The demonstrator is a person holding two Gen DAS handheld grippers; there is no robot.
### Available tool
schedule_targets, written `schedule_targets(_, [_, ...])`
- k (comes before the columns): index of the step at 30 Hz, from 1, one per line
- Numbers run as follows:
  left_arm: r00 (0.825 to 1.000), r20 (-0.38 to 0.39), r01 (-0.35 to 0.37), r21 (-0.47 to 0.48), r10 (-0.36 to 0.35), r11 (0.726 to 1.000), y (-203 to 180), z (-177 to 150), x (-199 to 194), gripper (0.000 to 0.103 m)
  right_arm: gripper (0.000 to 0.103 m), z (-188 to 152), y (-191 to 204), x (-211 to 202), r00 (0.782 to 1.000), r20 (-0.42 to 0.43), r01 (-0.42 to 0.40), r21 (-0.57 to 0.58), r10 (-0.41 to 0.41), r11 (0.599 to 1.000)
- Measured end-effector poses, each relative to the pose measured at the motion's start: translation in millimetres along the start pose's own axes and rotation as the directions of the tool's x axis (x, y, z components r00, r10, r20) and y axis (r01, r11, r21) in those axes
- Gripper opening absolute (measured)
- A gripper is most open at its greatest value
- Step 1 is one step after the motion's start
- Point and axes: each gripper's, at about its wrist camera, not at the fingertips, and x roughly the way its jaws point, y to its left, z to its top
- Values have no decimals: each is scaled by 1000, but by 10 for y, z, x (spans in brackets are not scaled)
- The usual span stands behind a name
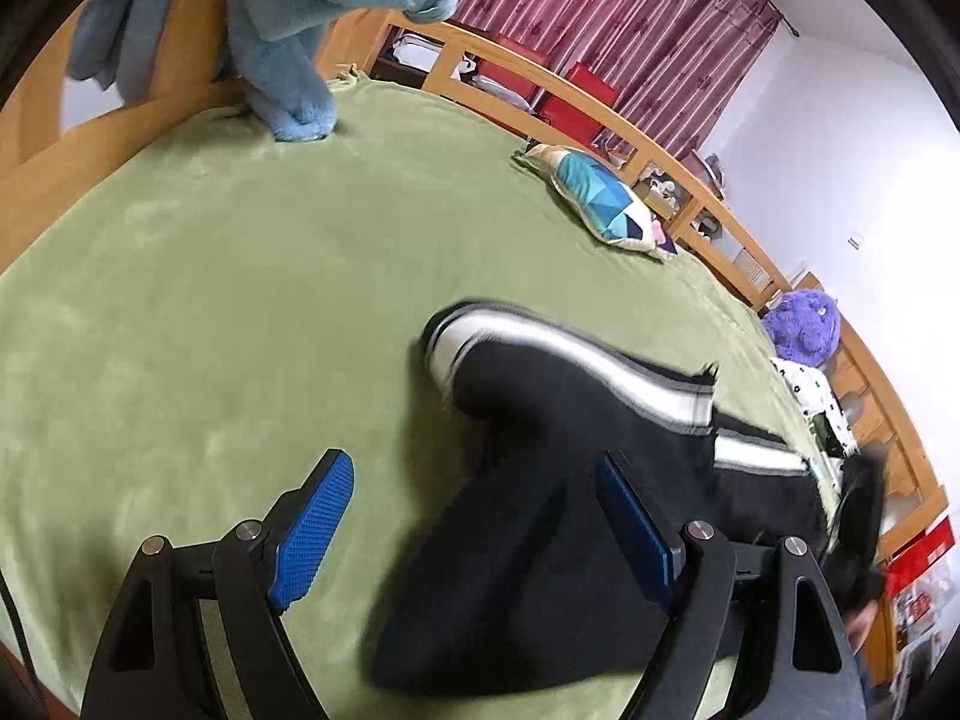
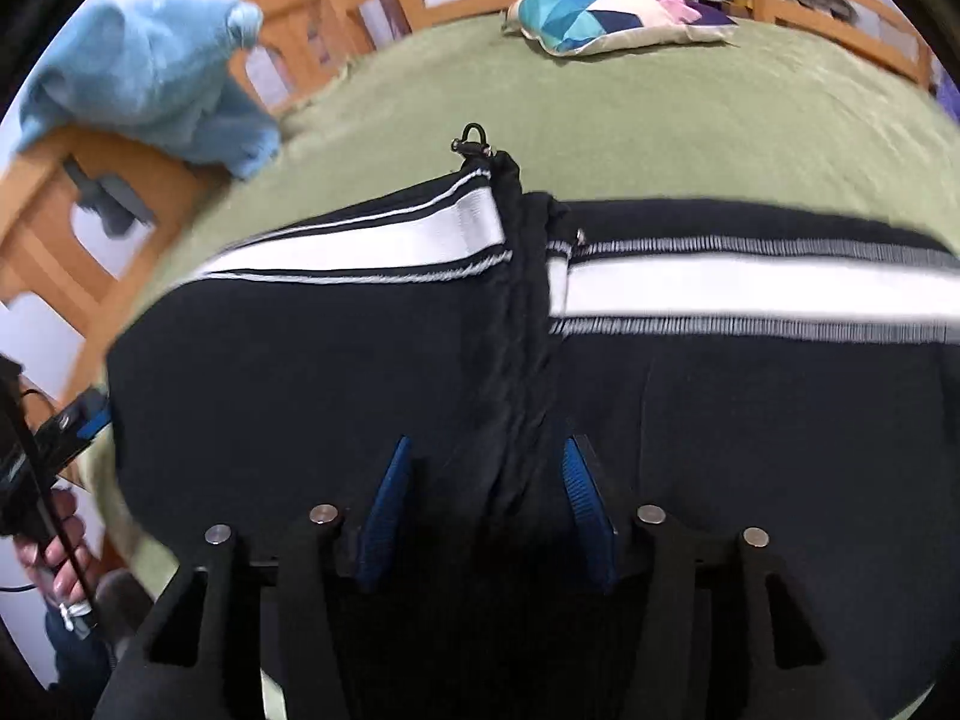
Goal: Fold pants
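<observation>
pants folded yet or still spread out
Folded over: on the black pants one striped section overlaps another on the green blanket.

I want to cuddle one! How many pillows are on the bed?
1. The colourful patchwork pillow lies on the green blanket near the wooden rail. Others may be out of view.

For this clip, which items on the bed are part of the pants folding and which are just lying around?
Part of the job:
black pants with white stripes
left tongs, open
right tongs, open over the pants

Lying about:
patterned pillow
blue plush blanket
purple plush toy
green bedspread
</observation>
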Motion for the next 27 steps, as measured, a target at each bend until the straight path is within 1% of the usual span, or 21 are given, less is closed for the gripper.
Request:
schedule_targets(1, [1000,7,-4,6,4,1000,-56,71,22,82,41,-113,49,28,1000,-13,10,-3,-10,1000])
schedule_targets(2, [1000,21,-8,23,8,1000,-118,130,60,82,31,-181,96,24,1000,13,27,-12,-27,1000])
schedule_targets(3, [999,22,-35,37,34,999,-162,176,139,82,27,-273,143,-25,999,35,22,-18,-22,1000])
schedule_targets(4, [996,5,-85,40,85,996,-173,186,231,82,23,-333,159,-97,999,45,-11,-15,12,1000])
schedule_targets(5, [991,-18,-128,40,129,991,-159,180,326,80,21,-385,165,-173,998,44,-50,-11,50,999])
schedule_targets(6, [982,-45,-182,39,184,982,-106,147,461,82,21,-431,147,-246,995,49,-86,-9,86,996])
schedule_targets(8, [971,-76,-224,34,226,974,17,62,647,84,21,-552,98,-351,987,45,-156,12,155,988])
schedule_targets(9, [967,-105,-229,33,232,973,60,19,739,84,21,-556,114,-314,984,40,-172,16,171,985])
schedule_targets(10, [961,-134,-239,37,242,970,79,-16,811,84,22,-603,112,-316,984,38,-176,13,176,984])
schedule_targets(13, [952,-92,-281,106,291,954,-37,8,750,82,24,-593,133,-252,989,38,-146,3,146,989])
schedule_targets(14, [952,-82,-287,108,296,952,-48,16,708,82,30,-567,136,-259,988,41,-149,20,148,989])
schedule_targets(15, [957,-84,-271,80,278,959,-29,16,653,82,33,-547,145,-258,988,44,-152,33,150,988])
schedule_targets(16, [964,-91,-247,47,250,968,-2,14,596,81,43,-491,155,-212,987,46,-156,42,154,987])
schedule_targets(17, [971,-95,-217,20,218,976,21,13,547,79,49,-476,181,-177,986,50,-159,44,157,986])
schedule_targets(18, [978,-92,-190,2,190,982,36,12,489,79,49,-462,214,-153,988,54,-147,42,145,988])
schedule_targets(19, [978,-90,-188,-1,187,982,49,21,474,79,42,-458,259,-96,994,53,-102,34,100,994])
schedule_targets(20, [977,-86,-196,1,195,981,60,1,424,79,20,-436,272,-54,996,55,-72,21,71,997])
schedule_targets(21, [977,-86,-195,4,195,981,69,-28,381,80,20,-429,290,-43,997,57,-55,9,54,998])
schedule_targets(22, [977,-90,-194,6,194,981,78,-59,377,79,19,-429,282,-69,996,63,-67,6,67,998])
schedule_targets(25, [972,-119,-203,14,203,979,102,-183,400,79,19,-449,75,-207,982,105,-169,79,160,983])
schedule_targets(27, [969,-112,-219,14,219,976,112,-234,406,79,20,-481,-11,-144,983,76,-177,129,169,976])
